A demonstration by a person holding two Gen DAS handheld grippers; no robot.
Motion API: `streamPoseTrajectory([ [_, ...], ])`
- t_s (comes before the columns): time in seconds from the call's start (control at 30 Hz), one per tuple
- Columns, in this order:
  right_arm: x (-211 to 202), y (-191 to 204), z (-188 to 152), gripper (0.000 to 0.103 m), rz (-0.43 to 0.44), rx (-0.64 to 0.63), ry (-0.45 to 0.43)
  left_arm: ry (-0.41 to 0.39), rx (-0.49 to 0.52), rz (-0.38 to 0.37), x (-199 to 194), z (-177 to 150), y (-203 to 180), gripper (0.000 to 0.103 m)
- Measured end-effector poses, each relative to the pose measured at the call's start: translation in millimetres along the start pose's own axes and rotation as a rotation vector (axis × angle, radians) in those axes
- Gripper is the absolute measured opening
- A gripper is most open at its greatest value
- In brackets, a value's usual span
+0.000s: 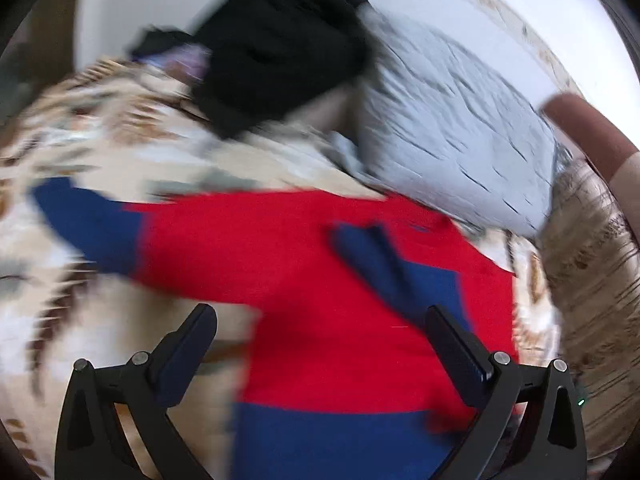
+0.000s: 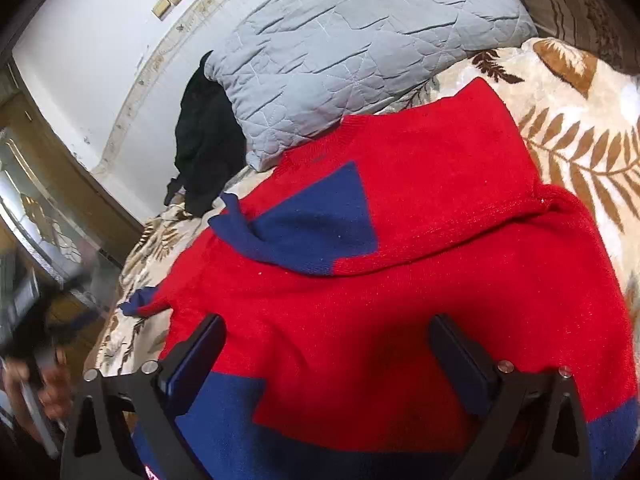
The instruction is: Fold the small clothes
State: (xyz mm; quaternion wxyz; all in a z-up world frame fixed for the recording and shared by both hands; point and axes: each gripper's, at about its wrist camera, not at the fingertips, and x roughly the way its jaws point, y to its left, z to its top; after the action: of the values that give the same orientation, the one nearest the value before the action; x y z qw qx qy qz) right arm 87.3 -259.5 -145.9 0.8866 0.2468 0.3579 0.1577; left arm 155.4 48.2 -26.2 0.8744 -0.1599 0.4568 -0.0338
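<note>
left wrist view motion-blurred throughout. red and blue sweater (image 1: 320, 272) hem cut off at near edge. black garment (image 1: 280, 56) shapeless in blur, kind unclear. grey pillow (image 2: 360, 52) hides part of black garment, far left. hand (image 2: 48, 388) at near left blurred, cut off by edge.

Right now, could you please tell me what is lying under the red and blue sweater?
The red and blue sweater lies on a cream leaf-print blanket, which shows around its edges. Its top touches the grey quilted pillow. Whatever sits beneath the sweater's middle is covered.
</note>
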Motion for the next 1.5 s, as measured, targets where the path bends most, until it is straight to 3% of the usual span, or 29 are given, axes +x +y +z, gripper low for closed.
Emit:
streamPoseTrajectory([
  [0.13, -1.1, -4.4, -1.0, 0.103, 0.047, 0.021, -0.025, 0.113, -0.019, 0.098, 55.4, 28.0, -55.2, 0.103],
  [0.2, -3.0, -5.9, -2.4, 0.103, 0.056, 0.024, -0.031, 0.159, -0.082, 0.16, 82.6, 34.1, -67.1, 0.103],
  [0.3, -3.6, -7.5, -3.1, 0.103, 0.068, 0.03, -0.036, 0.207, -0.097, 0.226, 112.1, 36.8, -72.4, 0.102],
  [0.33, -3.9, -7.9, -3.4, 0.103, 0.07, 0.031, -0.036, 0.218, -0.092, 0.26, 121.3, 34.1, -69.7, 0.089],
  [0.37, -4.9, -9.5, -4.7, 0.103, 0.072, 0.032, -0.036, 0.239, -0.103, 0.284, 129.0, 28.6, -61.6, 0.066],
  [0.43, -5.2, -9.1, -4.6, 0.103, 0.075, 0.034, -0.037, 0.272, -0.159, 0.239, 133.4, 13.3, -39.9, 0.04],
  [0.47, -5.2, -9.3, -4.5, 0.103, 0.076, 0.036, -0.037, 0.253, -0.19, 0.203, 128.5, 6.7, -29.4, 0.04],
  [0.57, -5.1, -8.8, -4.4, 0.103, 0.073, 0.035, -0.036, 0.163, -0.168, 0.244, 102.9, -12.8, -9.2, 0.031],
  [0.67, -5.2, -8.4, -4.1, 0.103, 0.07, 0.034, -0.035, 0.146, -0.254, 0.145, 90.8, -28.2, 17.0, 0.031],
  [0.8, -5.4, -8.5, -4.1, 0.103, 0.071, 0.035, -0.035, 0.132, -0.242, 0.093, 87.7, -27.5, 18.7, 0.033],
  [1.0, -3.9, -8.5, -4.3, 0.103, 0.065, 0.031, -0.032, 0.128, -0.307, 0.006, 87.2, -19.4, 29.0, 0.054],
  [1.17, -3.0, -8.6, -4.8, 0.103, 0.062, 0.03, -0.031, 0.1, -0.318, 0.028, 89.8, -4.8, 31.2, 0.054],
  [1.2, -3.0, -8.6, -4.8, 0.103, 0.062, 0.03, -0.031, 0.095, -0.312, 0.045, 94.1, -0.3, 30.3, 0.051],
  [1.27, -3.1, -8.5, -4.8, 0.103, 0.062, 0.029, -0.03, 0.107, -0.278, 0.085, 97.0, 7.5, 28.6, 0.011],
  [1.4, -3.5, -8.3, -4.9, 0.103, 0.062, 0.03, -0.03, 0.107, -0.255, 0.098, 92.7, 12.2, 29.4, 0.006],
  [1.5, -3.1, -8.5, -5.0, 0.103, 0.063, 0.031, -0.031, 0.012, -0.205, 0.047, 66.6, 12.1, 18.3, 0.005],
])
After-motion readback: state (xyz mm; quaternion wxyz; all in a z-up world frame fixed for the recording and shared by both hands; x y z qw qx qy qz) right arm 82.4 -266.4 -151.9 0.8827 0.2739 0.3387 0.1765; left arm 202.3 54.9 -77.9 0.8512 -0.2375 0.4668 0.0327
